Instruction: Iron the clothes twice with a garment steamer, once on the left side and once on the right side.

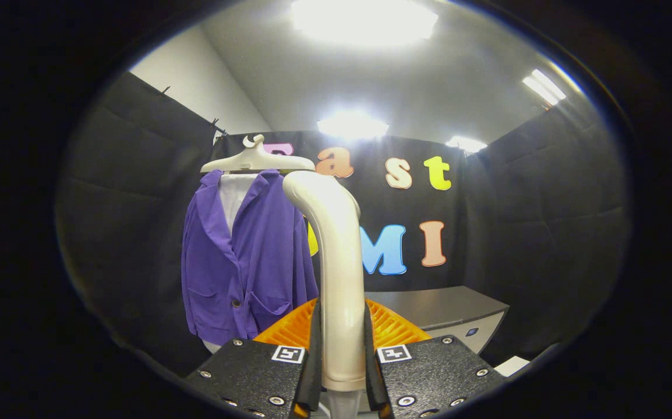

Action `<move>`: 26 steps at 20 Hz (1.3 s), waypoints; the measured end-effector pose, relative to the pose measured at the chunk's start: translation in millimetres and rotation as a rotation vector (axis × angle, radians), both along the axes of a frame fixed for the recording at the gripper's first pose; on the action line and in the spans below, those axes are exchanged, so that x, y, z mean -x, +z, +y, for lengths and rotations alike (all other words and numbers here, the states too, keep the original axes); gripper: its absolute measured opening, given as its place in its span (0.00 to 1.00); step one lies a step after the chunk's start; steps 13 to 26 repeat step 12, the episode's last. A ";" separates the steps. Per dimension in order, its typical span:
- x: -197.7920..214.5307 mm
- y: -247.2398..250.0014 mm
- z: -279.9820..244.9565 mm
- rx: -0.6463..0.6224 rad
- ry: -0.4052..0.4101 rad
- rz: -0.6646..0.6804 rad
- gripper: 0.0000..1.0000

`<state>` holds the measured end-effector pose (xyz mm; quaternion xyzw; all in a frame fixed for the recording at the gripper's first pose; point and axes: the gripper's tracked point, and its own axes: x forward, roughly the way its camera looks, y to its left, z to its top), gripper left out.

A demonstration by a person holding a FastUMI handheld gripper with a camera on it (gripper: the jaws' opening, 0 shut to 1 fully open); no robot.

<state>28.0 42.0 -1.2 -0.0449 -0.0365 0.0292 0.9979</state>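
Observation:
A cream garment steamer [336, 250] stands upright between my fingers, its handle rising and curving forward at the top toward the clothes. My gripper [342, 343] is shut on the steamer's handle, both fingers pressing its sides. Beyond it and to the left hangs a purple jacket [248, 262] over a white shirt [234, 198], both on a pale hanger [257, 160] against the black booth wall. The steamer's head hides part of the jacket's right shoulder. The jacket hangs apart from the steamer, farther back.
A grey table or cabinet [441, 311] stands beyond the fingers to the right, against the back wall. Black cloth walls close in on both sides. Bright ceiling lights [365, 20] shine overhead.

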 end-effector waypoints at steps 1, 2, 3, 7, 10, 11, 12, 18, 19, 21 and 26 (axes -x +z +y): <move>-0.5 -3.5 4.8 0.003 0.007 0.006 0.31; -0.2 -4.0 9.2 0.008 0.014 0.006 0.31; -0.7 -2.6 12.6 0.017 0.018 -0.001 0.31; -3.7 -3.9 26.5 0.019 0.034 0.002 0.31; -5.6 -7.7 32.1 0.028 0.041 0.015 0.31; -6.3 -9.1 32.2 0.027 0.039 0.019 0.31; -5.6 -11.0 33.6 0.024 0.039 0.025 0.31; -5.6 -11.0 33.6 0.024 0.039 0.025 0.31; -5.6 -11.0 33.6 0.024 0.039 0.025 0.31; -5.6 -11.0 33.6 0.024 0.039 0.025 0.31; -5.6 -11.0 33.6 0.024 0.039 0.025 0.31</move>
